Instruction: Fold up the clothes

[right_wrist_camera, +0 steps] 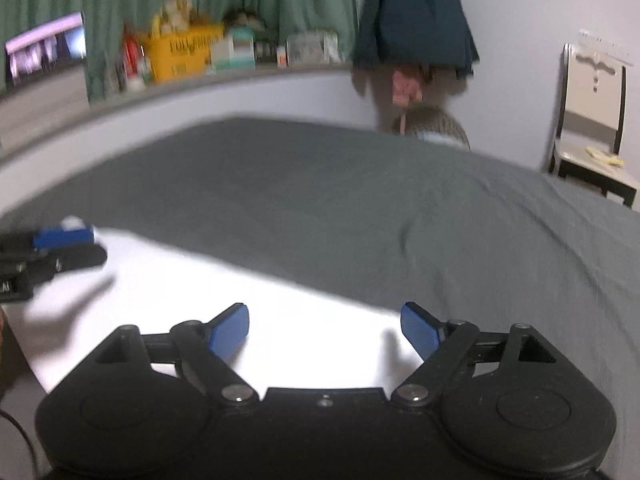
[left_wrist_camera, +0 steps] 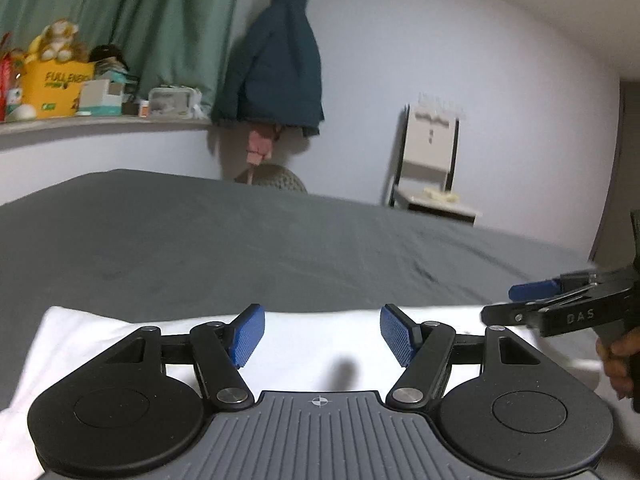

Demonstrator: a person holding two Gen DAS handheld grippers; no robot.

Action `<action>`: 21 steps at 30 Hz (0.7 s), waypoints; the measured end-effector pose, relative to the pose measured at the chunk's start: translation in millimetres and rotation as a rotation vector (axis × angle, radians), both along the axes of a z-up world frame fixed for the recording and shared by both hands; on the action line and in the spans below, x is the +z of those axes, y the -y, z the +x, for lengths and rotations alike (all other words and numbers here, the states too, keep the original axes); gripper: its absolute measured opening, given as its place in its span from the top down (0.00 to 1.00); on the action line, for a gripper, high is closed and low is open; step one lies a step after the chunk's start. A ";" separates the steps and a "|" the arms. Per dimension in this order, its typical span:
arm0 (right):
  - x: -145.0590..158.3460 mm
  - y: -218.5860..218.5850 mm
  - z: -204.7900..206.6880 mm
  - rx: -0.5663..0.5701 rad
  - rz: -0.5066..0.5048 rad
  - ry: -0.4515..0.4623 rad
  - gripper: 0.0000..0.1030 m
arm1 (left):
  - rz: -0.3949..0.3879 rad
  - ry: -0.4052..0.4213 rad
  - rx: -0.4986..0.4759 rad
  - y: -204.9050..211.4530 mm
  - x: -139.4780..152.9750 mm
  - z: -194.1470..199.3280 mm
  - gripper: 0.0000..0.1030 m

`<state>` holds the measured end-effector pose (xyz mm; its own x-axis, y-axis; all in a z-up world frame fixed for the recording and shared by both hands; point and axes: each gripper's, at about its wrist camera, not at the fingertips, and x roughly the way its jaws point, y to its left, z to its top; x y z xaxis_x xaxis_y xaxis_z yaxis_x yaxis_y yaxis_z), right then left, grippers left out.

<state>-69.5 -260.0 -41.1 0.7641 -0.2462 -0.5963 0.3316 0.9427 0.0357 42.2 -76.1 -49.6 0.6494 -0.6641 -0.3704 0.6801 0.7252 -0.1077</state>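
Observation:
A white garment (left_wrist_camera: 320,340) lies flat on the grey bed (left_wrist_camera: 240,240), near its front edge. My left gripper (left_wrist_camera: 322,330) hovers over the cloth with its blue pads (left_wrist_camera: 248,334) wide apart and nothing between them. In the right wrist view the same white garment (right_wrist_camera: 240,300) spreads under my right gripper (right_wrist_camera: 324,330), which is open and holds nothing. The right gripper also shows at the right edge of the left wrist view (left_wrist_camera: 532,300), held by a hand (left_wrist_camera: 616,360). The left gripper (right_wrist_camera: 64,240) shows blurred at the left edge of the right wrist view.
A grey bedsheet (right_wrist_camera: 360,200) covers the bed beyond the garment. A shelf (left_wrist_camera: 100,122) with a yellow box (left_wrist_camera: 56,84) and clutter runs along the back wall under a green curtain (left_wrist_camera: 140,12). A dark jacket (left_wrist_camera: 280,60) hangs on the wall; a chair (left_wrist_camera: 432,168) stands at the right.

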 end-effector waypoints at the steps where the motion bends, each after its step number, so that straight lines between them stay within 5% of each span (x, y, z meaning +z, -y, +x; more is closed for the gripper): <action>1: -6.5 1.7 3.2 -0.002 0.013 -0.041 0.17 | 0.022 0.005 0.012 7.9 1.5 -1.7 0.34; 7: -0.2 8.0 -2.3 -0.010 0.061 0.002 0.13 | 0.056 -0.062 0.207 31.6 13.2 5.9 0.34; 9: 5.5 9.5 -7.2 -0.014 0.065 0.036 0.03 | 0.115 -0.055 0.210 41.9 9.9 6.8 0.34; 14: 2.8 17.1 -9.7 -0.030 0.087 0.033 0.03 | 0.247 -0.040 0.209 60.8 -0.2 3.4 0.29; 21: 2.6 31.9 -15.2 -0.081 0.157 0.045 0.03 | 0.271 -0.034 0.200 60.0 17.5 -9.7 0.27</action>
<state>-84.7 -291.9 -38.5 0.7722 -0.2144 -0.5981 0.4010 0.8946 0.1971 32.5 -136.1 -32.1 0.7414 -0.3992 -0.5395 0.5205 0.8494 0.0868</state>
